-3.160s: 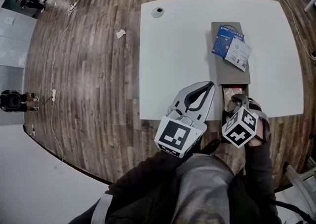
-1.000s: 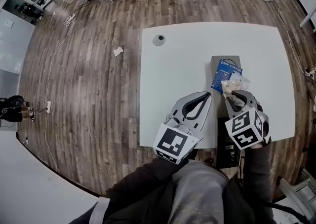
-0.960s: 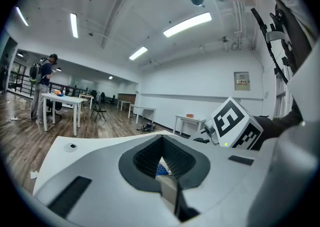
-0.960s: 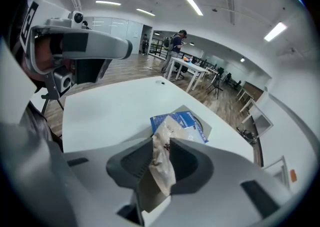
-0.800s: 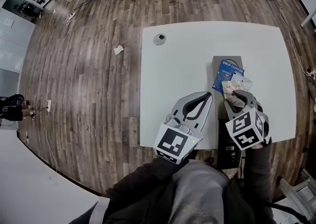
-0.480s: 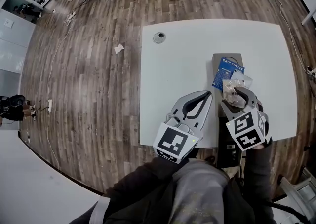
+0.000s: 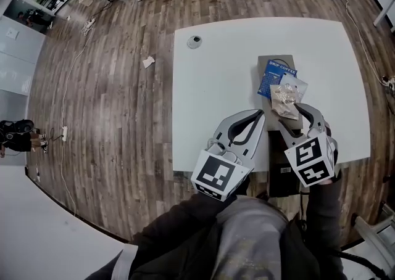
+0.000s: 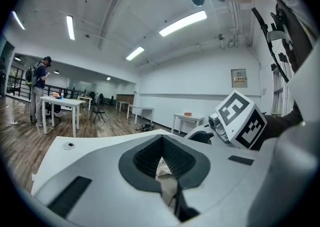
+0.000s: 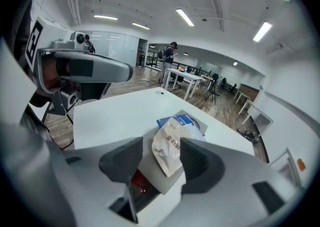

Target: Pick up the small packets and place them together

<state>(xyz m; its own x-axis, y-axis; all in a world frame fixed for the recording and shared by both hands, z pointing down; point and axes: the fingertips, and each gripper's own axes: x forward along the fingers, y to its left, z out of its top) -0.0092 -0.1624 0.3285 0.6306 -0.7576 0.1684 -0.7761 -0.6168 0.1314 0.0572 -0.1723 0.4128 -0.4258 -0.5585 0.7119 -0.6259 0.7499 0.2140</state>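
While the head view shows the pale packet (image 7: 285, 97) resting on the blue packet (image 7: 273, 77), the left gripper view shows the left hand-held gripper (image 8: 162, 138) closed and empty. In the right gripper view the right hand-held gripper (image 9: 162, 143) has jaws that have just been opening and now flank the pale packet. It's best to back straight off so neither pad snags it.

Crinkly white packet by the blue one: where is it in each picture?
Head view: the white packet lies on the grey board, just ahead of the right gripper.
Left gripper view: a pale scrap shows through the jaws, perhaps it; cannot tell.
Right gripper view: centre, between jaws that have just been opening.
Shared landmark: the small round disc on the table.
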